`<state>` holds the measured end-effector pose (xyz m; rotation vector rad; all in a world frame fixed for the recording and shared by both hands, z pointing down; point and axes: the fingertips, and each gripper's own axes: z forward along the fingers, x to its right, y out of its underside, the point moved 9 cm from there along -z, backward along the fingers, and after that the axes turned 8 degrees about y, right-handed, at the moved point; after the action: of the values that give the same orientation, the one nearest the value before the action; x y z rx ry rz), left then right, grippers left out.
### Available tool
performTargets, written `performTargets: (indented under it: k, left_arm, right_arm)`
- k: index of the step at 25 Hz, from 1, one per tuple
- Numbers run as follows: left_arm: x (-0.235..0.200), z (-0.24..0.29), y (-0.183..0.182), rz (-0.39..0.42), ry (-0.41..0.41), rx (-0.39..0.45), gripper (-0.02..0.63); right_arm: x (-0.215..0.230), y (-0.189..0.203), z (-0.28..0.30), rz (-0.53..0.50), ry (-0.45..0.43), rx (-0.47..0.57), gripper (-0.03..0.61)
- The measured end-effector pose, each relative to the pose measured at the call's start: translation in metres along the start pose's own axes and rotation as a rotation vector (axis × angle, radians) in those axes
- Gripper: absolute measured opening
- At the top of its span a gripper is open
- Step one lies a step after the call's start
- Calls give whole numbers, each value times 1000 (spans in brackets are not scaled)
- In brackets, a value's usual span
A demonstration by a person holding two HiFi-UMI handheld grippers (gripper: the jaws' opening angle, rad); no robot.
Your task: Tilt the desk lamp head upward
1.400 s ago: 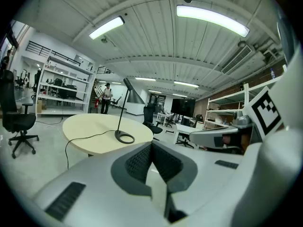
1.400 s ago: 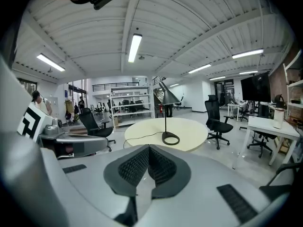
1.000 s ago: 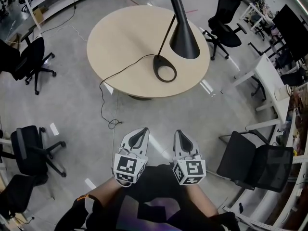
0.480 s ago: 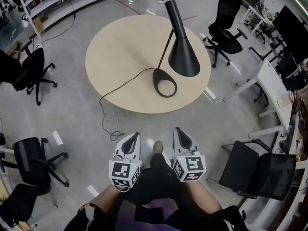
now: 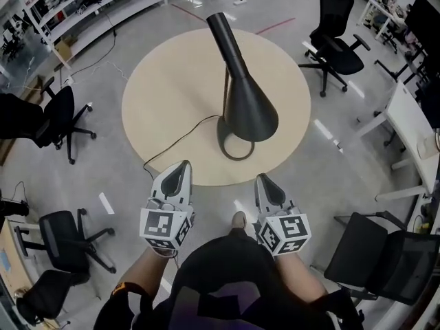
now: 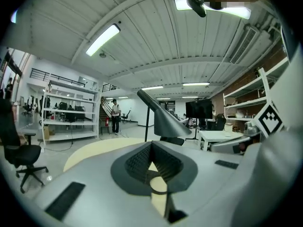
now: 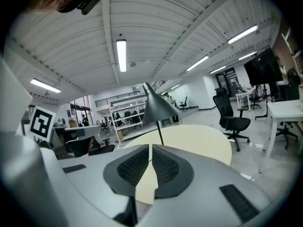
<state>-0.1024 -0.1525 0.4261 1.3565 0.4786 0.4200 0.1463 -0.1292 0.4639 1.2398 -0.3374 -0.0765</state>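
Black desk lamp head (image 5: 247, 108) is pointing downward over the tabletop (image 5: 165, 81). Left tool (image 5: 181, 166) and right tool (image 5: 265, 180), both pressed together and empty, are hovering short of it. Approach step; the next move likely requires reaching in and opening.

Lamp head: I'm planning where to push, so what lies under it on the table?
Under the lamp head sits the ring-shaped base on the round table, its cord trailing left. The head covers the ring's far part, and the head's inside cannot be seen.
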Motion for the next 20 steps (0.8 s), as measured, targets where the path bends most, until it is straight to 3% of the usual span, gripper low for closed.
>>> performTargets:
  k: [9,12,17,20]
  left_arm:
    - [-8,118,-78,84,21,12,48]
    - [-15,136,-98,97,14,36,48]
    - [-40,165,-145,172,-23,81,50]
    - [-55,185,-179,210,0,114,70]
  right_arm:
    - [82,-38,53,107,-181,41,21]
    - [94,-44,65,158,-233,32,69]
    - [101,-50,83,264,-316,8,74]
    - [101,-50,90,370,-375,-11,74]
